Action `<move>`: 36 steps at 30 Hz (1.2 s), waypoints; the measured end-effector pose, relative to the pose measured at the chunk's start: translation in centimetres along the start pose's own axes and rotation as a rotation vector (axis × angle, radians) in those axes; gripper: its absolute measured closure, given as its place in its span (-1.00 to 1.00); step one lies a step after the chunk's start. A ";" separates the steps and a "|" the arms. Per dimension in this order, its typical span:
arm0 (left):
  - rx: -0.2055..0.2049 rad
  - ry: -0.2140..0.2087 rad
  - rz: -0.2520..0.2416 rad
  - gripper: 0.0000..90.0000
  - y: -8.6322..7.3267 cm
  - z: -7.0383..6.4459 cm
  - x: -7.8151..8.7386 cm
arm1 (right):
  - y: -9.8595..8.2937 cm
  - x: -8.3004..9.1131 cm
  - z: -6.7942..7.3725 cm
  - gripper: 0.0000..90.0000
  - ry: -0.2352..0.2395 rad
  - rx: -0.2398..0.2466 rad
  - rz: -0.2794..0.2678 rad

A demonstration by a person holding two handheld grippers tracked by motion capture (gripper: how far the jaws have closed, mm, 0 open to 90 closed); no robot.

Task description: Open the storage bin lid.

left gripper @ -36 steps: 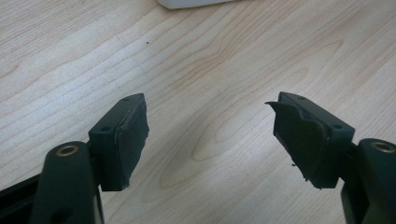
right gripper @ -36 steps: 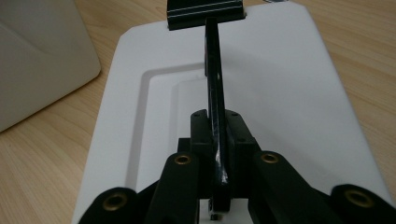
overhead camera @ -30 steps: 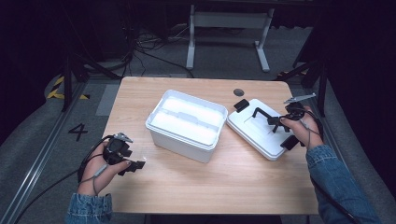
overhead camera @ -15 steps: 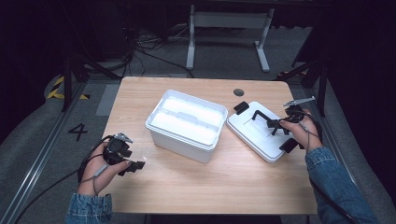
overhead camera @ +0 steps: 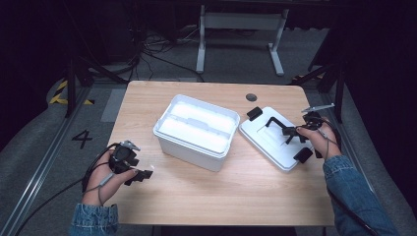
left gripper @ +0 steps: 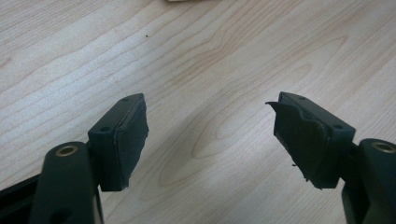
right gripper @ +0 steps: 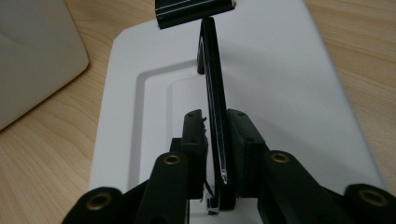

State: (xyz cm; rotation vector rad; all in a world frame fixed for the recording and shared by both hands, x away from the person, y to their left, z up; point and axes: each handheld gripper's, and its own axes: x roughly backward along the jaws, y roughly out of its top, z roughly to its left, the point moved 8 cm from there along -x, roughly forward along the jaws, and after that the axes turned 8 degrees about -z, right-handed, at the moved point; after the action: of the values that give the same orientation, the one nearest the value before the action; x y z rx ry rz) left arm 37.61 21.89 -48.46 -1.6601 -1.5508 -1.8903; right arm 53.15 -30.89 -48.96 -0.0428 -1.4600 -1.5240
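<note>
Wooden table [overhead camera: 196,196] carries an open white bin [overhead camera: 195,130], with its lid [overhead camera: 275,142] lying just right of it. Right gripper [right gripper: 215,135] pinches the lid's black handle [right gripper: 212,88]; left gripper [left gripper: 210,135] gapes over bare wood.

One table [overhead camera: 196,196], of pale wood. On it, one white bin [overhead camera: 195,130] and one white lid [overhead camera: 275,140], lying flat just beside the bin. The lid carries one black handle [right gripper: 212,88], standing up from its top, and two black latches [overhead camera: 254,113], one at each end. One small dark round hole [overhead camera: 251,97] sits in the tabletop near the far edge.

Two grippers: the left gripper [left gripper: 210,140] and the right gripper [right gripper: 217,140], each with two black jaws, so four jaws in all. Two hands [overhead camera: 105,179] hold them, and two denim sleeves [overhead camera: 93,221] show at the near edge. One number, a 4 [overhead camera: 82,139], is marked on the floor at the left. One white frame [overhead camera: 241,24] stands beyond the table.
</note>
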 end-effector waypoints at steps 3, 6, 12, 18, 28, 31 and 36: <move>-0.003 -0.003 -0.002 -0.40 0.0 0.0 0.0 | 0.2 0.1 -0.1 0.63 -0.011 0.007 -0.006; -0.002 0.000 -0.005 -0.40 0.1 0.1 0.0 | 0.5 0.3 -0.4 0.41 -0.032 0.016 -0.026; -0.002 -0.007 0.002 -0.40 0.2 -0.1 -0.2 | 1.2 1.2 -0.2 0.17 -0.059 0.050 -0.073; -0.002 -0.007 0.003 -0.40 0.2 -0.1 -0.3 | 2.2 3.4 1.7 0.13 -0.051 0.115 -0.094; -0.015 -0.011 -0.011 -0.41 0.3 -0.7 0.3 | 2.1 7.1 5.7 0.12 -0.003 0.187 -0.124; -0.022 -0.013 -0.008 -0.41 0.3 -0.8 0.3 | 1.8 7.6 6.5 0.12 0.012 0.200 -0.127; -0.020 -0.014 -0.006 -0.41 0.3 -0.9 0.3 | 0.5 8.3 8.6 0.12 0.048 0.229 -0.108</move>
State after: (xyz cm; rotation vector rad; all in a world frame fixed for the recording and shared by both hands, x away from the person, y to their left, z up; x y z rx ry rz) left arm 37.16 21.23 -47.92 -1.6822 -1.5495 -1.9072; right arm 44.32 -29.02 -41.10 0.2111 -1.6112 -1.4240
